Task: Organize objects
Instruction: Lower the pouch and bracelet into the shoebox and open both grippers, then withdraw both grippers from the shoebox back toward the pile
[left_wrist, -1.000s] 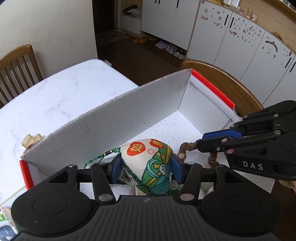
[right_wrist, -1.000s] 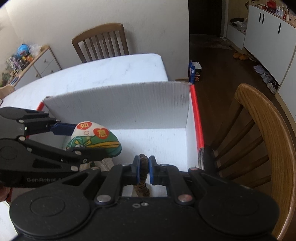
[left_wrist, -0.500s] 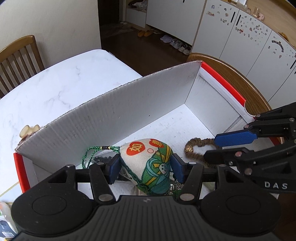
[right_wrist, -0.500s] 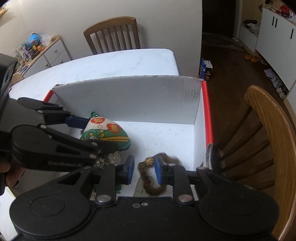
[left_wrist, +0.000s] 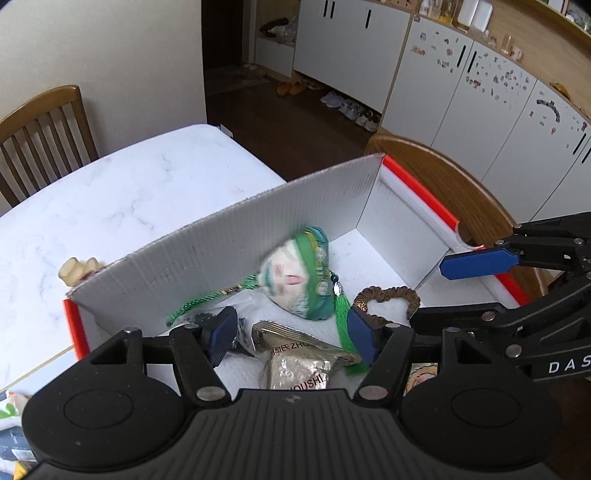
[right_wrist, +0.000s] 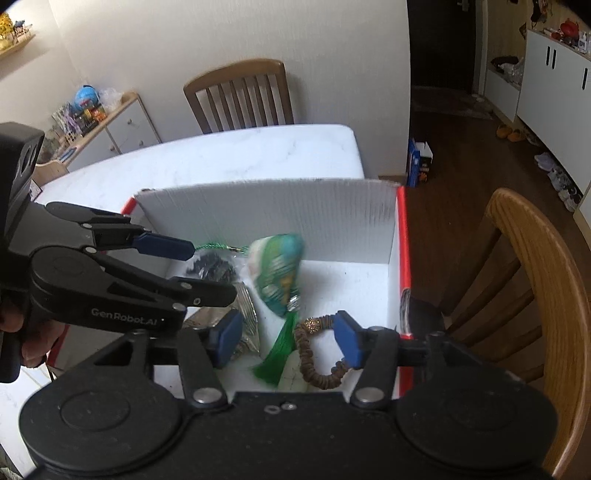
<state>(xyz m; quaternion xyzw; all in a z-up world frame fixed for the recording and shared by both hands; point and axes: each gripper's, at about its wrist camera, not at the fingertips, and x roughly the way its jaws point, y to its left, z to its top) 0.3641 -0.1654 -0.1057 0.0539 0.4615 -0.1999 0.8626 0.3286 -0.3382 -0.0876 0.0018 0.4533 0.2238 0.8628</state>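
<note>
In the box (left_wrist: 229, 251), the pouch (left_wrist: 301, 275) lies beyond the opening left hand-held gripper (left_wrist: 291, 336).

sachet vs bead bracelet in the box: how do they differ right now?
The sachet is a plump green-and-white pouch with a tassel, motion-blurred as if tumbling; the bead bracelet is a thin brown loop, sharp and lying flat. Sachet is bulkier. Both are inside the white box, gripped by neither claw.

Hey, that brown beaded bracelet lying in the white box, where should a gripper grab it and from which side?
Grip the bare arc of the brown beaded bracelet nearest the red-edged wall of the white box, coming down from above. It lies flat as an open loop, so one finger can drop inside and one outside. Its other side sits by the pouch's green tassel, which would likely snag.
</note>
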